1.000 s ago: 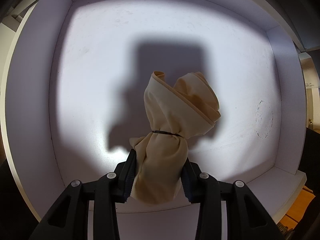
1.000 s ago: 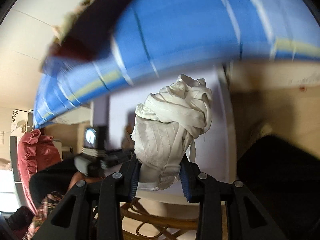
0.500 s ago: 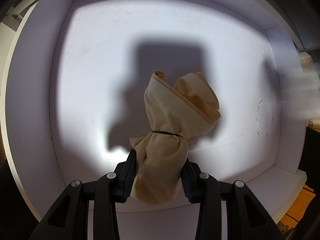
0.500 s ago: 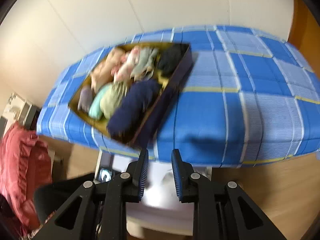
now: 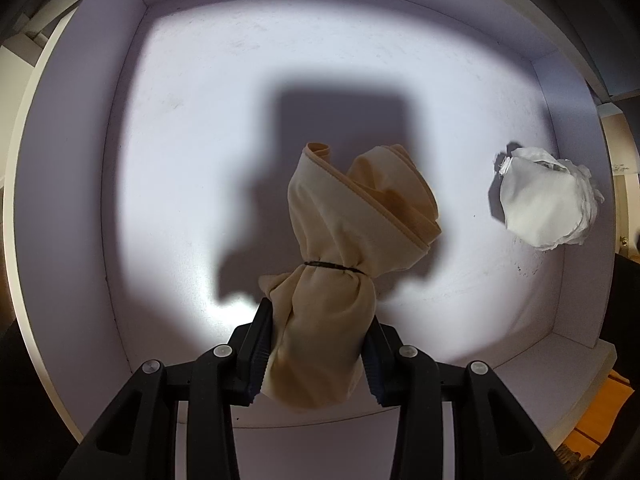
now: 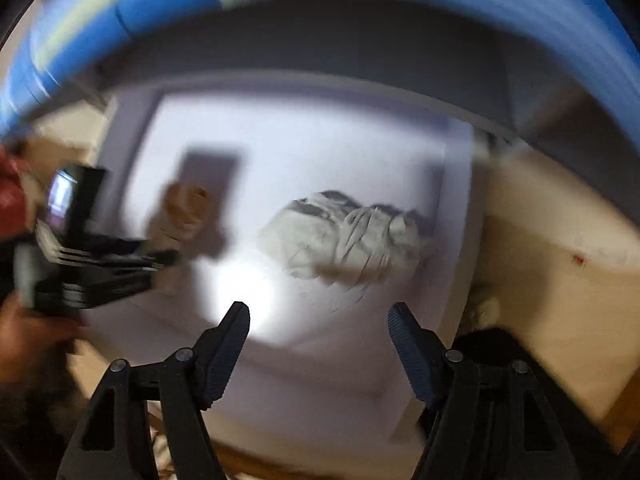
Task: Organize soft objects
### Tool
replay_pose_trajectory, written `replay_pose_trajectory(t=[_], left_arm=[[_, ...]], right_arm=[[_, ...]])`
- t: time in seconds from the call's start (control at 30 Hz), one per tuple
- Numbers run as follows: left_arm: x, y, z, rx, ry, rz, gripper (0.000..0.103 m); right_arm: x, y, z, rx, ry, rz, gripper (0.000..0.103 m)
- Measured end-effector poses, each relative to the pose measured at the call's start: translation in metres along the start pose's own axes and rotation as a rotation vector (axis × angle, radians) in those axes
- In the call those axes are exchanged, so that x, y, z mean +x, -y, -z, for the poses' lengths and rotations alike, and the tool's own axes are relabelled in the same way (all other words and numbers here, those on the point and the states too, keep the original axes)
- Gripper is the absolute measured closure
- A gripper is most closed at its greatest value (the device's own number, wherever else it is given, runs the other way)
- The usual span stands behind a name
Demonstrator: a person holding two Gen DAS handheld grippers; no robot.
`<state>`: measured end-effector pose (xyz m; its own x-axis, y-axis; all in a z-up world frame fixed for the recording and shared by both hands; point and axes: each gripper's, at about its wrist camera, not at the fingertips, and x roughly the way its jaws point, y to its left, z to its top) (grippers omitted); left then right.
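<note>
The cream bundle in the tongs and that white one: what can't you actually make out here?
- Cream bundle, left view: its lower end hides between the left tongs; right view blurs it.
- White bundle, left view: underside hidden; right view smears its folds.
- White box: edges cut off.
- Right tongs: nothing between them.

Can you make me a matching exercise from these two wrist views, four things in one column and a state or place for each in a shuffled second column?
Things:
1. left gripper
2. right gripper
3. white bundle
4. black band

States or places:
A. lying loose on the floor of the white box, by its right wall
B. open, holding nothing
C. wrapped around the middle of the cream bundle
D. shut on the cream bundle's lower end

Pairs: 1-D, 2-B, 3-A, 4-C
</note>
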<state>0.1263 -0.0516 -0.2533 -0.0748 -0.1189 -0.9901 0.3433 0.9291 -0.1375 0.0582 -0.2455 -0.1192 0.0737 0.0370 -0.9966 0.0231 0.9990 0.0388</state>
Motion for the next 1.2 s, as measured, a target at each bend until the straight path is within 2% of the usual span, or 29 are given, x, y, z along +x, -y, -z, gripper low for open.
replay_pose_trajectory(t=[0.1, 0.17, 0.33, 0.4, 0.5, 0.57, 0.6, 0.77, 0.93, 1.2], left_arm=[[0.001, 0.002, 0.003, 0.002, 0.001, -0.004, 0.063], [0.003, 0.005, 0.007, 0.001, 0.003, -0.005, 0.063], [0.002, 0.01, 0.008, 0.002, 0.009, -0.008, 0.062], [0.002, 0.012, 0.009, 0.004, 0.01, -0.011, 0.062], [0.001, 0.012, 0.01, 0.003, 0.011, -0.011, 0.062], [0.001, 0.012, 0.01, 0.002, 0.011, -0.011, 0.062], [0.001, 0.012, 0.01, 0.004, 0.011, -0.011, 0.062], [0.0, 0.014, 0.012, 0.01, 0.011, -0.013, 0.062], [-0.001, 0.013, 0.011, 0.01, 0.008, -0.012, 0.062], [-0.002, 0.008, 0.01, -0.007, 0.006, 0.01, 0.062]], right_arm=[[0.019, -0.012, -0.014, -0.126, -0.035, 0.055, 0.022], [0.032, -0.022, -0.018, -0.243, -0.073, 0.091, 0.021], [0.057, -0.036, -0.016, -0.49, -0.09, 0.235, 0.021], [0.069, -0.034, -0.016, -0.506, -0.104, 0.262, 0.023], [0.078, -0.024, -0.016, -0.461, -0.099, 0.257, 0.025], [0.082, -0.019, -0.017, -0.416, -0.107, 0.264, 0.033], [0.084, -0.016, -0.017, -0.382, -0.121, 0.261, 0.049], [0.072, -0.005, -0.011, -0.204, -0.153, 0.082, 0.053], [0.043, -0.005, 0.002, -0.037, -0.115, -0.094, 0.054], [-0.027, -0.013, 0.031, 0.07, -0.033, -0.293, 0.053]])
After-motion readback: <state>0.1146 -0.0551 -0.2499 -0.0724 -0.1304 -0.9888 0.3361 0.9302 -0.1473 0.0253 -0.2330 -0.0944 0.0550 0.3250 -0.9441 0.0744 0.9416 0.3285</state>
